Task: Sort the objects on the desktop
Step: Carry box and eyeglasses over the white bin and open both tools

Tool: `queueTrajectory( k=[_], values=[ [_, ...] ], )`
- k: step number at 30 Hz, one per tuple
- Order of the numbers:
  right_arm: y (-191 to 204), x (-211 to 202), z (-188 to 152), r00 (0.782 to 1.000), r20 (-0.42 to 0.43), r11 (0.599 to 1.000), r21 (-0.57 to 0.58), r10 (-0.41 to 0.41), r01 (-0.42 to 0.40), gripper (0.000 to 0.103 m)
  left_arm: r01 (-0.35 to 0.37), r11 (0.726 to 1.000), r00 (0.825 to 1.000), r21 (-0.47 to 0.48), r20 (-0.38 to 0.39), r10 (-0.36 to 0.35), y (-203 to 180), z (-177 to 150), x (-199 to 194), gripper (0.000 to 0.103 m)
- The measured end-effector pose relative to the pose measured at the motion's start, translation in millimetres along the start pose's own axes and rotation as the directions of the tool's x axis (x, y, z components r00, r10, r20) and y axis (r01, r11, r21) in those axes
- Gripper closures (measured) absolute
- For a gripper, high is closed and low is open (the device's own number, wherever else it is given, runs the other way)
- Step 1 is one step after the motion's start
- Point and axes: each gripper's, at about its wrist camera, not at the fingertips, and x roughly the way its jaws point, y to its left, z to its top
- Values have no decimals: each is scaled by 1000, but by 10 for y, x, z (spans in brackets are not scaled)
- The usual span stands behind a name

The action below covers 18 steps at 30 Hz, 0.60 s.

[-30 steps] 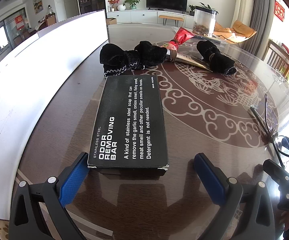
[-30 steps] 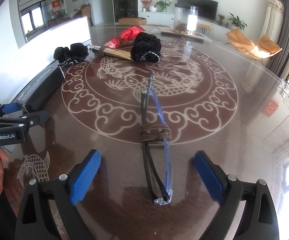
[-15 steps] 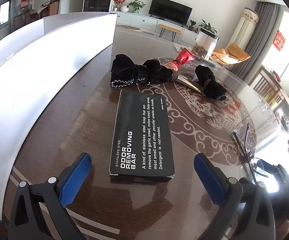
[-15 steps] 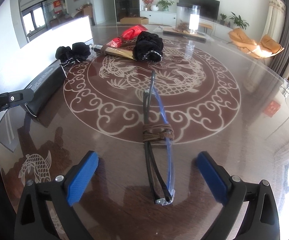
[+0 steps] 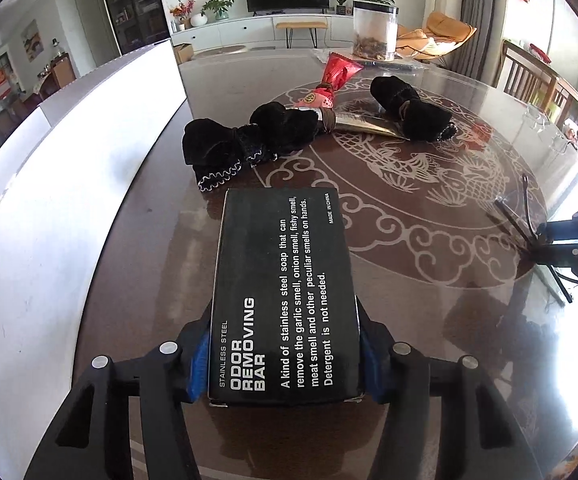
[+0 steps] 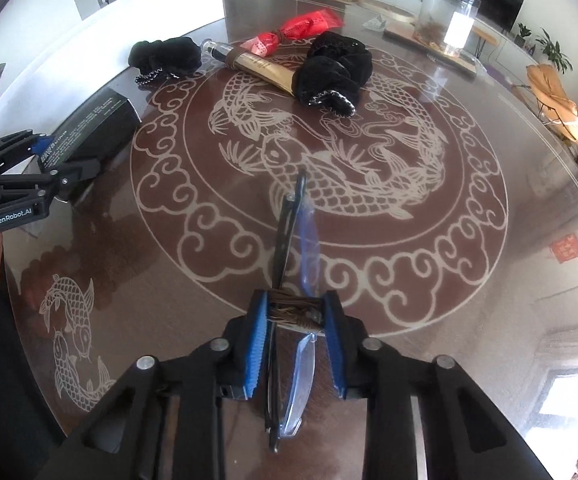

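Note:
A black box (image 5: 285, 280) printed "ODOR REMOVING BAR" lies lengthwise on the glass table. My left gripper (image 5: 283, 360) is closing on its near end, with a blue pad against each long side. The right wrist view shows this box (image 6: 89, 132) at the far left, in the left gripper (image 6: 61, 168). Folded glasses (image 6: 289, 232) with a brown cord wound round them lie on the fish pattern. My right gripper (image 6: 295, 320) is closing on the cord wrap, pads touching both sides. At the right edge of the left wrist view are the glasses (image 5: 517, 212) and the right gripper (image 5: 545, 240).
Beyond the box lie a black velvet pouch (image 5: 245, 144), a gold tube (image 5: 361, 124), a red packet (image 5: 337, 72) and a second black pouch (image 5: 409, 108). A clear jar (image 5: 375, 32) stands at the far edge. A white panel (image 5: 69, 160) runs along the table's left side.
Both grippers went from wide open to closed. The left pads now clamp the black box. The right gripper moved forward along the glasses and its pads closed on the cord wrap.

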Motion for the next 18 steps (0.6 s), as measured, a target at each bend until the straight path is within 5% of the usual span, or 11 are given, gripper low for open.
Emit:
queueTrajectory(
  k=[6, 10, 14, 18],
  values=[
    [114, -399, 53, 995, 95, 1000, 5, -3, 3, 75, 71, 992, 990, -104, 128, -57, 281, -36, -631, 45],
    [334, -682, 387, 984, 175, 999, -37, 18, -11, 75, 97, 981, 976, -168, 208, -61, 580, 137, -1048, 45],
    [689, -920, 1023, 963, 260, 996, -74, 76, -59, 75, 34, 974, 967, -224, 253, 24, 1098, 273, -1376, 45],
    [1315, -1117, 1736, 921, 341, 979, -143, 186, -145, 75, -44, 946, 971, -322, 208, 117, 1833, 280, -1443, 45]
  ],
)
